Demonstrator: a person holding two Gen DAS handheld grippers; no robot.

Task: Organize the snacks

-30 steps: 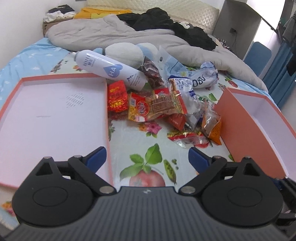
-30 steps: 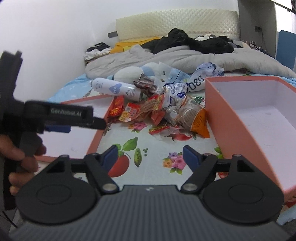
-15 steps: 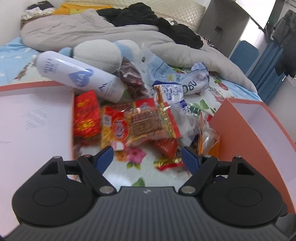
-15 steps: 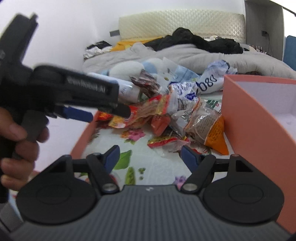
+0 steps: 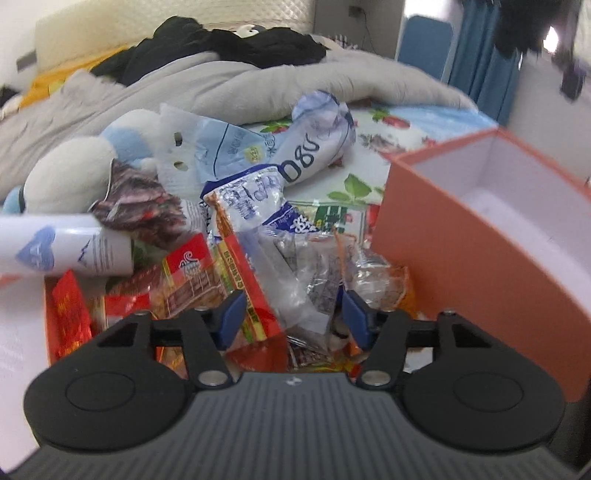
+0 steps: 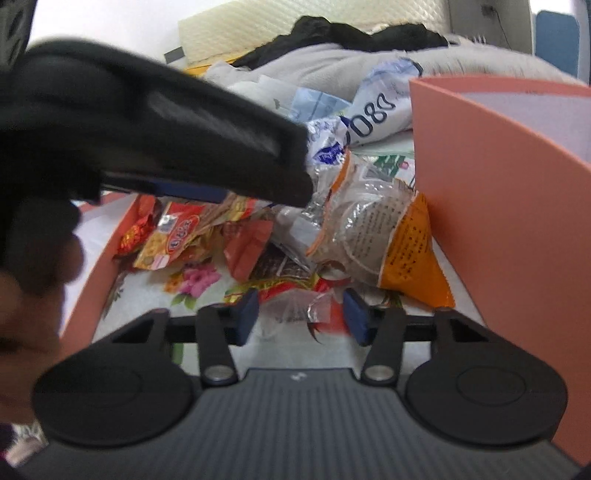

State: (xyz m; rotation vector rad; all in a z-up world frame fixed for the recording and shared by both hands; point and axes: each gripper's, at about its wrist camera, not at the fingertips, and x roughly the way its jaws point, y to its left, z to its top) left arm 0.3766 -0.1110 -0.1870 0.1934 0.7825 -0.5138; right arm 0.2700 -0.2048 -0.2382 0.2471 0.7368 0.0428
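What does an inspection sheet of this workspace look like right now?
Surface: bedsheet with fruit and flower print.
Job's things: snack pile between orange box and flat orange lid; box looks empty.
Clutter: white bottle, plush toy, blue-white bags, grey duvet, black clothes.
Grippers: left hand-held gripper open over the pile; right hand-held gripper open at a red wrapper.
Cables: one by the wall.
Surroundings: headboard, blue curtain.

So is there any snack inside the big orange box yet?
No, the part of the orange box that shows has only bare white walls and floor, while the snack packets lie piled beside it on the bed.
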